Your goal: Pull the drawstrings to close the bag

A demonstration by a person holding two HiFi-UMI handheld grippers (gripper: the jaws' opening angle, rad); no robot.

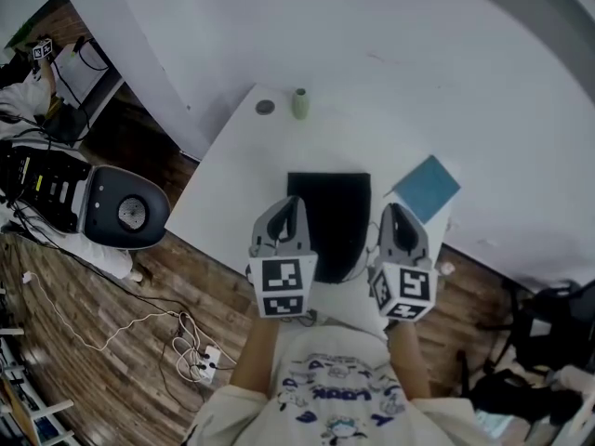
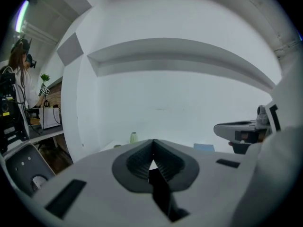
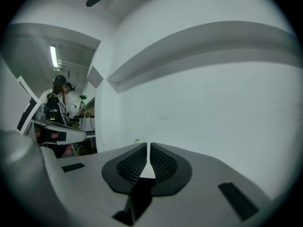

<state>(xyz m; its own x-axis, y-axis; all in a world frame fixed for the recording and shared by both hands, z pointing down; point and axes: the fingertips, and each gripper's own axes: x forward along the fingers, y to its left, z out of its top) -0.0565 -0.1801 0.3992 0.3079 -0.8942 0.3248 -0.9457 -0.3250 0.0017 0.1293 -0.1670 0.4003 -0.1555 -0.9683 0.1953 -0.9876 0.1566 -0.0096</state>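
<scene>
The person is holding both forearms forward over the near edge of the white table (image 1: pixel 232 184), each hand under a marker cube. The left gripper (image 1: pixel 295 204) is pointing away from the body, and its ribbed dark pads are pressing tip to tip with nothing between them. The right gripper (image 1: pixel 392 212) is lying parallel to it, with its jaws only narrowly apart; a thin slit is showing and nothing is in it. Between the two grippers the black bag (image 1: pixel 330 214) is lying flat on the table, a matte dark rectangle. I cannot make out its drawstrings. Beyond it to the right, a blue flat square (image 1: pixel 428 187) is resting. At the far edge, a small pale green vase (image 1: pixel 300 103) is standing beside a dark round disc (image 1: pixel 266 107).
</scene>
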